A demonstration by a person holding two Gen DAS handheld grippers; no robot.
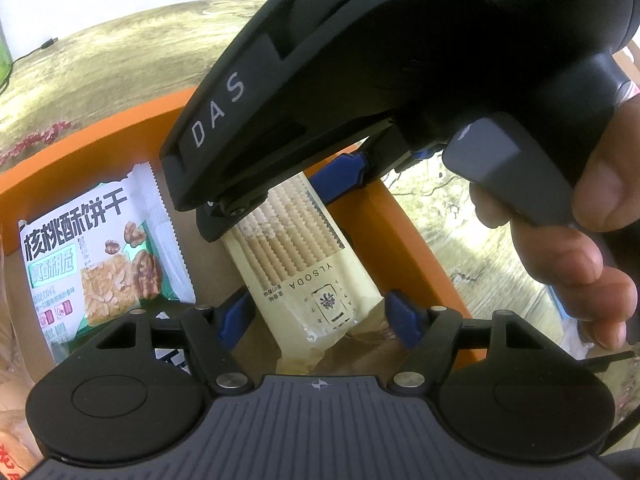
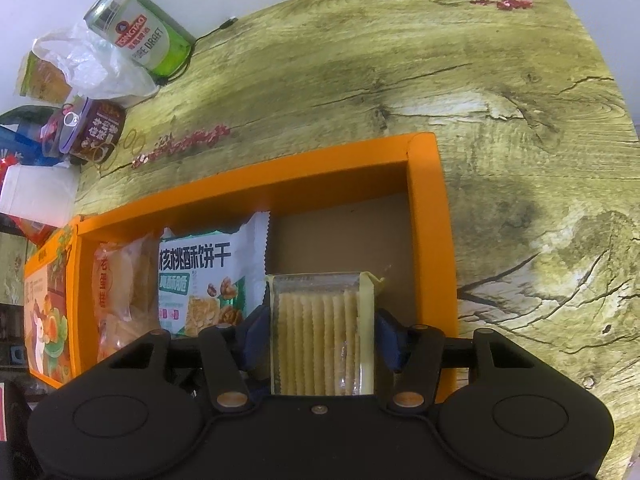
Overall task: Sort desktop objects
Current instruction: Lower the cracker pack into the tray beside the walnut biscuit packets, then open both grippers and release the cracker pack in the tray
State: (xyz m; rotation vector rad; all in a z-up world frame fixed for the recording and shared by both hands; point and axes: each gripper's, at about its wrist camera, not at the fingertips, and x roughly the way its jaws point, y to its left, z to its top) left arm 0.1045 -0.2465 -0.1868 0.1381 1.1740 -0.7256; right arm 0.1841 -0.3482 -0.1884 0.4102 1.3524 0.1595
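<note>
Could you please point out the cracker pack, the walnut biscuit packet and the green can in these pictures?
cracker pack (image 2: 322, 344), right wrist view, on the clear window over the crackers.
walnut biscuit packet (image 1: 90, 258), left wrist view, on its printed front.
green can (image 2: 140, 34), right wrist view, on its label.

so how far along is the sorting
Done: a walnut biscuit pack and a cake pack lie in the orange box. In hand: both grippers, left and right, pinch the cracker pack over the box. Left: setting it down.
</note>
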